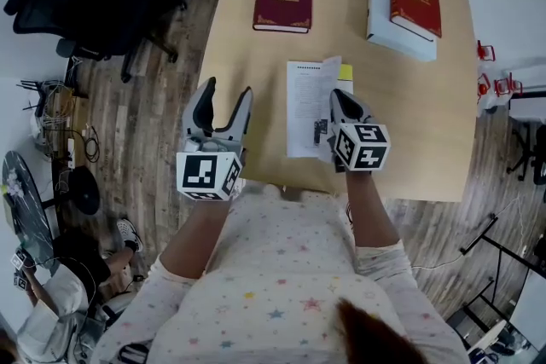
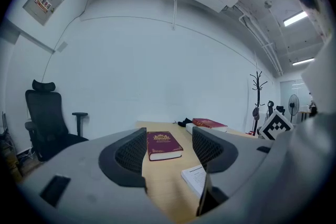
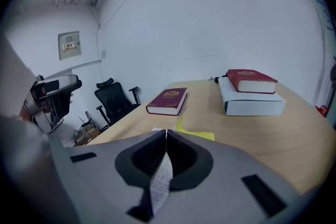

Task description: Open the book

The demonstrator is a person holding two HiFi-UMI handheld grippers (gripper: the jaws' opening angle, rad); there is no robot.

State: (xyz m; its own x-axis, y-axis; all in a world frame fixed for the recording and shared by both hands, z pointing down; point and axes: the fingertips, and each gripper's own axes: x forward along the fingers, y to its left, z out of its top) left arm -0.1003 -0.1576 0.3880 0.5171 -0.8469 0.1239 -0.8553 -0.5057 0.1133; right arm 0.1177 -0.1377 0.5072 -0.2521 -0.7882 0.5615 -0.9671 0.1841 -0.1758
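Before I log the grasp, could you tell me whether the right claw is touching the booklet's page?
Touching. The right gripper view shows the right claw closed on the white page, which runs between its jaws.

The right hand-held gripper [image 3: 166, 134] pinches a printed page [image 3: 160, 180] between closed jaws; beyond, a maroon book [image 3: 168, 100] lies shut on the counter [image 3: 257, 134]

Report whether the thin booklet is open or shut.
Partly open. The right gripper pinches the top page of the booklet, raising it off a yellow sheet.
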